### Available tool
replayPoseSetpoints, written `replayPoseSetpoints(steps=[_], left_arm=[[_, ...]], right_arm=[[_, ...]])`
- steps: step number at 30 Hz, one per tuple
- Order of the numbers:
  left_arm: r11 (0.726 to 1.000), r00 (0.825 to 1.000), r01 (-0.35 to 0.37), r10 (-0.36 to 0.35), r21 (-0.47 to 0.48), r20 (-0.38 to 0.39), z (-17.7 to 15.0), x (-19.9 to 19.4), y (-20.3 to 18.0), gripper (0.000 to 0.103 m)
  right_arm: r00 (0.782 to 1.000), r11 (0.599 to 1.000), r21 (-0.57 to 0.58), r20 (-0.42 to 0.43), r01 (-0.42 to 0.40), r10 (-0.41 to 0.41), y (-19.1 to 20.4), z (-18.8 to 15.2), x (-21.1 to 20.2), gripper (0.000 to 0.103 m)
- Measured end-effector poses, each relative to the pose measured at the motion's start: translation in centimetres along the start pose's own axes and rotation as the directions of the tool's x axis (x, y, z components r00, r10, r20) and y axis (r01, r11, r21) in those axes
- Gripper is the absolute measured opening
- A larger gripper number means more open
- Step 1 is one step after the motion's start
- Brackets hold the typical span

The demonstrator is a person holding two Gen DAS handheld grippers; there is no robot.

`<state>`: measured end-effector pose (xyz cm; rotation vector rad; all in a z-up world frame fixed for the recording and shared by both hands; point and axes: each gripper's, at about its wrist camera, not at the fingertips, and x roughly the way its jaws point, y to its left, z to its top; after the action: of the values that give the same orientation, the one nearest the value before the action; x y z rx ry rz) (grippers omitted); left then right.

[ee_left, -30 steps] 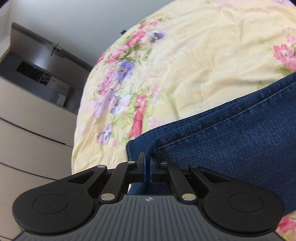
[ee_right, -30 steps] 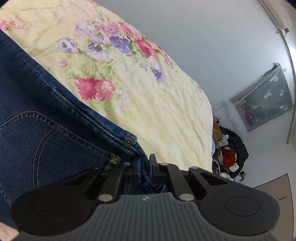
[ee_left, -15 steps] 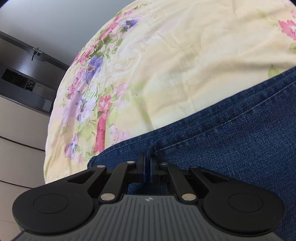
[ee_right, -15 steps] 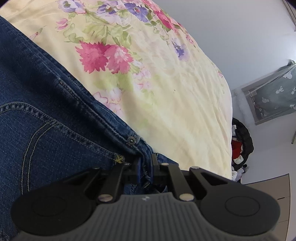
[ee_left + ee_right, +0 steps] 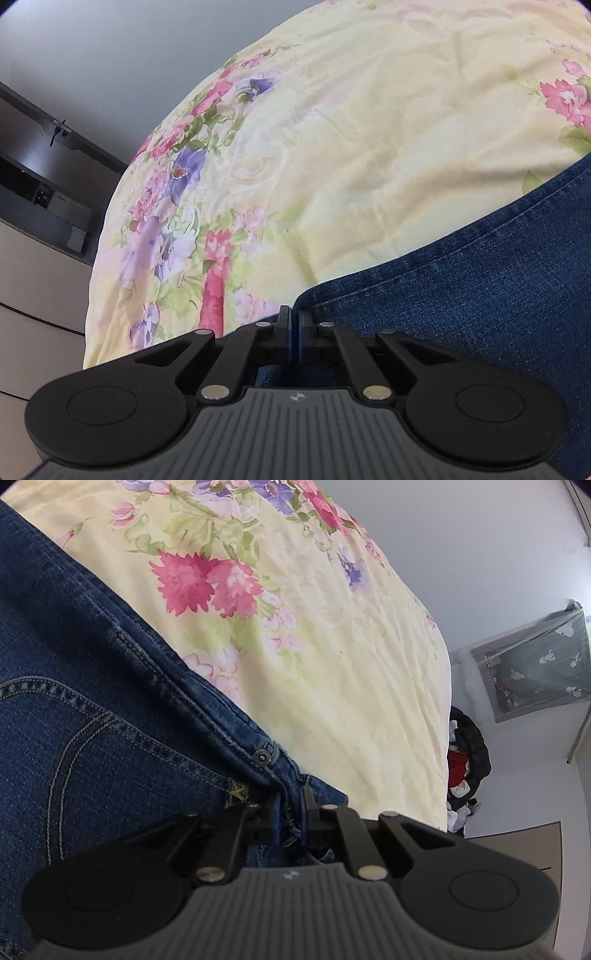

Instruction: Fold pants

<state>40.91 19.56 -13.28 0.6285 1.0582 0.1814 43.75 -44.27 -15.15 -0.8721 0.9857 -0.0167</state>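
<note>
A bed covered by a pale yellow sheet printed with pink and purple flowers (image 5: pixel 369 155) fills most of both wrist views; the sheet lies lightly creased and falls away at its far edge toward a plain grey-white wall (image 5: pixel 110 55). In the left wrist view, a run of beige cabinet fronts with a dark recessed shelf (image 5: pixel 40 206) stands beside the bed on the left. In the right wrist view, a grey-green cloth printed with small white figures (image 5: pixel 535 664) hangs against the wall, and below it, just past the bed's edge, sits a dark heap of black, red and white clothing (image 5: pixel 465 760); a brown panel (image 5: pixel 517 842) shows low at the right. The pair of dark blue denim pants (image 5: pixel 461 295) lies flat on the sheet, reaching from the right of the left view into the left of the right view, where a curved stitched pocket seam and a metal rivet (image 5: pixel 261 757) appear near the waistband. The left gripper (image 5: pixel 294 332) has its jaws pressed together at the pants' edge, having just been closing, with denim running between them. The right gripper (image 5: pixel 290 812) pinches a bunched fold of the waistband corner, its jaws tight on the cloth.
</note>
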Motion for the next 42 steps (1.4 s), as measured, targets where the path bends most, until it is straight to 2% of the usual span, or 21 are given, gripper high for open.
replayPoseSetpoints(steps=[3, 4, 5, 7, 8, 10, 13, 16, 19, 20, 21, 23, 25, 28, 30, 31, 32, 33, 35, 39, 42], left_arm=[[0.999, 0.998, 0.027, -0.025, 0.033, -0.052, 0.7, 1.4, -0.3, 0.005], [0.998, 0.999, 0.012, -0.009, 0.055, -0.048, 0.6, 1.6, -0.5, 0.015], [0.998, 0.999, 0.005, -0.002, 0.061, -0.042, 0.5, 1.7, -0.4, 0.020], [0.999, 0.999, -0.018, 0.019, 0.028, -0.040, 0.1, 1.5, 0.7, 0.053], [0.999, 0.999, -0.034, 0.035, 0.006, -0.037, -0.1, 1.2, 1.7, 0.058], [0.997, 0.997, -0.064, 0.063, -0.043, -0.036, -0.7, 0.5, 4.0, 0.059], [0.980, 0.996, -0.075, 0.065, -0.183, -0.060, -2.1, -0.6, 7.8, 0.059], [0.932, 0.998, -0.039, 0.016, -0.361, -0.067, -4.6, -1.9, 10.9, 0.059], [0.859, 0.996, 0.028, -0.070, -0.511, -0.063, -7.8, -3.2, 12.6, 0.059], [0.831, 0.994, 0.041, -0.089, -0.554, -0.059, -8.9, -3.6, 12.9, 0.059], [0.795, 0.992, 0.067, -0.118, -0.602, -0.046, -10.3, -4.1, 13.1, 0.059], [0.706, 0.985, 0.113, -0.174, -0.699, -0.017, -12.9, -4.7, 13.6, 0.059], [0.587, 0.977, 0.136, -0.213, -0.798, 0.010, -15.9, -5.1, 13.9, 0.069], [0.386, 0.968, 0.170, -0.239, -0.907, 0.080, -20.0, -5.2, 14.0, 0.071], [0.228, 0.948, 0.230, -0.272, -0.946, 0.164, -22.5, -4.7, 13.9, 0.071], [0.166, 0.938, 0.248, -0.288, -0.954, 0.194, -23.4, -4.3, 13.6, 0.071], [0.119, 0.929, 0.260, -0.303, -0.958, 0.214, -24.1, -3.8, 13.3, 0.071], [0.088, 0.923, 0.263, -0.312, -0.961, 0.224, -24.6, -3.4, 12.9, 0.071], [0.065, 0.928, 0.243, -0.306, -0.968, 0.212, -25.3, -2.8, 11.9, 0.071], [0.083, 0.944, 0.232, -0.260, -0.969, 0.204, -25.4, -2.5, 11.3, 0.062], [0.105, 0.955, 0.219, -0.227, -0.970, 0.191, -25.0, -2.6, 11.4, 0.041]], right_arm=[[1.000, 1.000, -0.001, -0.006, 0.005, -0.005, 0.0, 0.1, 0.0, 0.002], [1.000, 1.000, 0.000, -0.008, 0.009, -0.009, 0.2, 0.1, 0.1, 0.002], [1.000, 1.000, -0.002, -0.010, 0.013, -0.013, 0.3, 0.1, 0.1, 0.002], [1.000, 1.000, -0.012, -0.009, 0.018, -0.018, 0.5, 0.0, 0.1, 0.003], [1.000, 1.000, -0.014, -0.009, 0.017, -0.018, 0.5, -0.1, 0.1, 0.003], [1.000, 1.000, -0.011, -0.013, 0.015, -0.015, 0.4, 0.1, 0.1, 0.003], [0.999, 1.000, -0.006, -0.025, 0.028, -0.028, 0.6, 0.3, 0.2, 0.003], [0.998, 0.998, 0.013, -0.035, 0.060, -0.059, 0.9, 0.4, 0.0, 0.005], [0.995, 0.995, 0.037, -0.033, 0.097, -0.096, 0.9, 0.3, -1.0, 0.017], [0.993, 0.992, 0.043, -0.030, 0.117, -0.116, 0.8, 0.3, -1.5, 0.036], [0.990, 0.989, 0.054, -0.028, 0.137, -0.136, 0.6, 0.1, -2.0, 0.046], [0.989, 0.984, 0.100, -0.021, 0.147, -0.146, -0.1, -0.4, -3.6, 0.046], [0.992, 0.978, 0.168, -0.031, 0.127, -0.123, -0.7, -1.2, -5.2, 0.046], [0.998, 0.961, 0.269, -0.041, 0.066, -0.057, -0.6, -3.1, -8.0, 0.046], [0.999, 0.937, 0.349, -0.048, 0.007, 0.011, -0.1, -4.5, -9.7, 0.046], [0.998, 0.921, 0.389, -0.046, -0.024, 0.045, 0.2, -5.3, -10.5, 0.046], [0.996, 0.900, 0.433, -0.040, -0.055, 0.080, 0.6, -6.1, -11.4, 0.046], [0.994, 0.878, 0.471, -0.029, -0.083, 0.110, 1.3, -6.9, -12.4, 0.046], [0.986, 0.847, 0.514, -0.009, -0.137, 0.165, 3.0, -8.4, -14.2, 0.045], [0.959, 0.779, 0.574, 0.040, -0.253, 0.281, 6.9, -10.6, -17.7, 0.037], [0.928, 0.710, 0.618, 0.093, -0.338, 0.361, 9.9, -11.7, -20.0, 0.033]])
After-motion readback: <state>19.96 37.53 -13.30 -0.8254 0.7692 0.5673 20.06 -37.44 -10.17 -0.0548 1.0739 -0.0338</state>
